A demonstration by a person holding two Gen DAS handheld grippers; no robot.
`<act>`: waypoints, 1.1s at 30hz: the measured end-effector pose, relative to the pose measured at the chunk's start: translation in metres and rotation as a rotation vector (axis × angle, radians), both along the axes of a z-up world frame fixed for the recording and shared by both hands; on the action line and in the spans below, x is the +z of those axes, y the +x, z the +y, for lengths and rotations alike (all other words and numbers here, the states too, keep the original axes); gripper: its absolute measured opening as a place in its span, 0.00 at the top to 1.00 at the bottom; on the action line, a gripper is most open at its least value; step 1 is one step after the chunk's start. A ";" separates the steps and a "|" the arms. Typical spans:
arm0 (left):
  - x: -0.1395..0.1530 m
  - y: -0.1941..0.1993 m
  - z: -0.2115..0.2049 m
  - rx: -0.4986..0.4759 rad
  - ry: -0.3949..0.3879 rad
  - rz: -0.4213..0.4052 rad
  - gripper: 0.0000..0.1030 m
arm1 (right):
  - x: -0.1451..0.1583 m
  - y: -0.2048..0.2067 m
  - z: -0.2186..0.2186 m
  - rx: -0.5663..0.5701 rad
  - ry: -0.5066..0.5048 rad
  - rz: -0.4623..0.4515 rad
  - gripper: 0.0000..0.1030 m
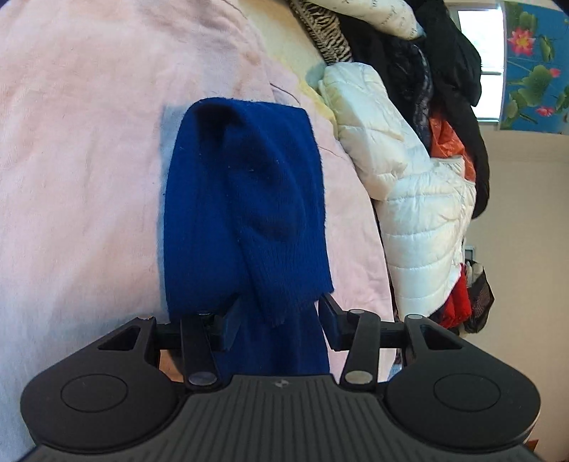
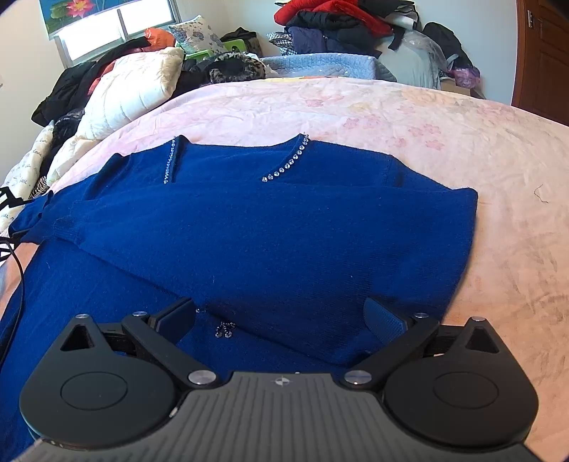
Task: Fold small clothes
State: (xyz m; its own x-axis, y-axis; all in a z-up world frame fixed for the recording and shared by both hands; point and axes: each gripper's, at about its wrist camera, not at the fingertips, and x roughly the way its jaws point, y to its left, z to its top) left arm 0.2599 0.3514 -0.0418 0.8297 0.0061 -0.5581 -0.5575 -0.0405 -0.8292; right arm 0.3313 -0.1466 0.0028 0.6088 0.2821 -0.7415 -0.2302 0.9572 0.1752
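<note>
Your left gripper hanging part-open around blue sweater sleeve, not pinching; right gripper gaping wide, empty. Lifting now risking sleeve slipping, undoing fold.

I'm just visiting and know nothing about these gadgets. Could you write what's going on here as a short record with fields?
Garment: blue sweater with rhinestone neckline, spread flat
Surface: pink blanket on a bed
Sleeve: blue sleeve lies across the blanket, its cuff end between the left fingers
Left hand-held gripper: partly open, pads not pressing the sleeve
Right hand-held gripper: wide open over the sweater's lower part
Background: white puffer jacket, heaped clothes
</note>
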 end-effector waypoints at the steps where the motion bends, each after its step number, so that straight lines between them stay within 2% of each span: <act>1: -0.001 0.004 0.004 0.012 -0.008 0.001 0.60 | 0.000 0.000 0.000 -0.001 -0.002 0.001 0.03; 2: -0.002 0.006 0.007 0.014 -0.004 0.005 0.73 | 0.000 0.000 0.001 -0.003 -0.004 0.001 0.03; 5: 0.000 0.009 0.009 0.006 0.014 0.014 0.92 | -0.001 0.000 0.002 -0.007 -0.005 -0.004 0.03; 8: 0.012 0.002 0.003 -0.008 0.051 -0.021 0.95 | -0.002 -0.001 0.003 -0.001 -0.012 -0.008 0.02; 9: 0.016 0.000 -0.001 -0.018 0.032 -0.045 0.95 | -0.001 0.000 0.004 -0.002 -0.015 -0.006 0.03; 12: 0.028 -0.008 -0.026 -0.066 -0.056 -0.158 0.95 | 0.009 0.002 0.003 -0.056 0.014 -0.010 0.18; 14: 0.034 -0.011 -0.055 -0.129 -0.108 -0.228 0.95 | 0.018 0.007 0.001 -0.066 0.183 0.001 0.18; 16: 0.033 -0.009 -0.090 -0.196 -0.185 -0.293 0.95 | 0.021 0.019 0.004 -0.059 0.443 0.074 0.17; 19: 0.028 -0.007 -0.147 -0.313 -0.271 -0.336 0.95 | 0.008 0.042 0.025 -0.012 0.871 0.252 0.13; 20: 0.025 -0.007 -0.163 -0.345 -0.294 -0.341 0.95 | 0.001 0.050 0.036 0.005 0.976 0.320 0.13; 22: 0.021 -0.009 -0.187 -0.400 -0.313 -0.331 0.95 | -0.015 0.062 0.058 0.011 1.113 0.450 0.13; 25: 0.016 -0.014 -0.205 -0.438 -0.324 -0.310 0.95 | -0.037 0.074 0.080 -0.034 1.219 0.572 0.13; 27: 0.015 -0.016 -0.208 -0.455 -0.328 -0.320 0.95 | -0.047 0.078 0.087 -0.062 1.229 0.599 0.13; 30: 0.019 -0.018 -0.206 -0.462 -0.316 -0.352 0.95 | -0.062 0.081 0.100 -0.088 1.232 0.690 0.14; 33: 0.018 -0.016 -0.205 -0.477 -0.311 -0.352 0.95 | -0.067 0.078 0.112 -0.082 1.257 0.722 0.14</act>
State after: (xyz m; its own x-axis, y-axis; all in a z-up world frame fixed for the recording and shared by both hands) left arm 0.2440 0.1469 -0.0234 0.8345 -0.5241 -0.1700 -0.2717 -0.1230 -0.9545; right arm 0.4095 -0.0343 -0.0638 0.2633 0.9475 -0.1812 0.3170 0.0924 0.9439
